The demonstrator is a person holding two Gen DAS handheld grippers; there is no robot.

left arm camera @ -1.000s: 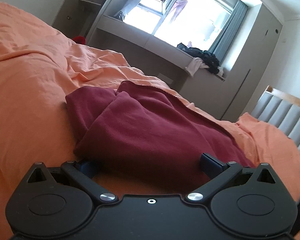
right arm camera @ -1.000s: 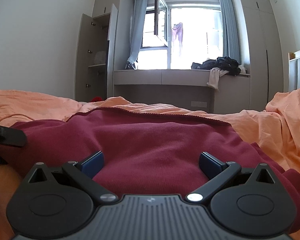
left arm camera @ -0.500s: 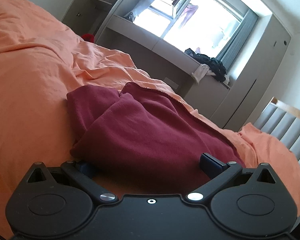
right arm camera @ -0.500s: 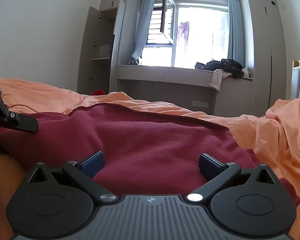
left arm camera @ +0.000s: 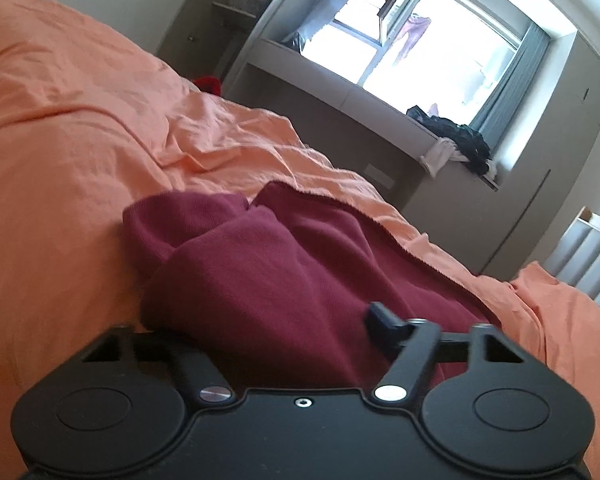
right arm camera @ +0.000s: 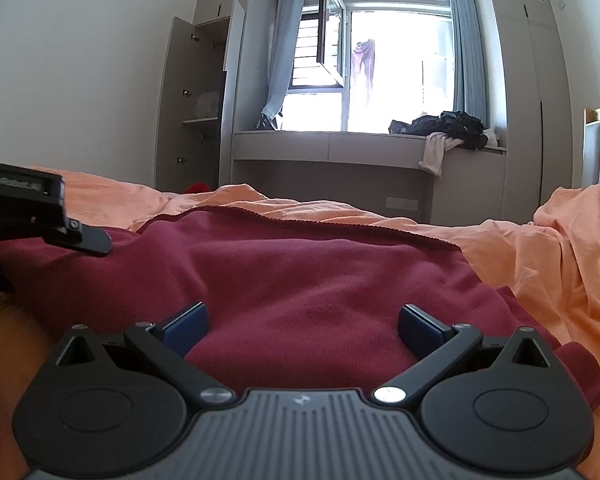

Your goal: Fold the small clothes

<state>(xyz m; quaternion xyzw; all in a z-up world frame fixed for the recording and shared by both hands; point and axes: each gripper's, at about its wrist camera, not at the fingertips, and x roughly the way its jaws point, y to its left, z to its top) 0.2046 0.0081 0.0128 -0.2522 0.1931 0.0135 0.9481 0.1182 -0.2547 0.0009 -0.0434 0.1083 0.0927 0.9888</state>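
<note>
Jaws on the left gripper (left arm camera: 284, 332) are closing over the near edge of the maroon garment (left arm camera: 284, 280), cloth between them, though I cannot tell if they pinch yet. Right gripper (right arm camera: 302, 320) rests with jaws apart, the fabric bulging between them unpinched. Spread on the orange bed (left arm camera: 60, 120), the garment bunches toward ten o'clock. This looks like the grasping step; next, a firm pinch, then lifting the edge toward twelve o'clock.

My left camera looks low and tilted over the maroon garment (left arm camera: 284, 264) towards the window (left arm camera: 416, 44). My right camera sits level, equally close. Both share them.
</note>
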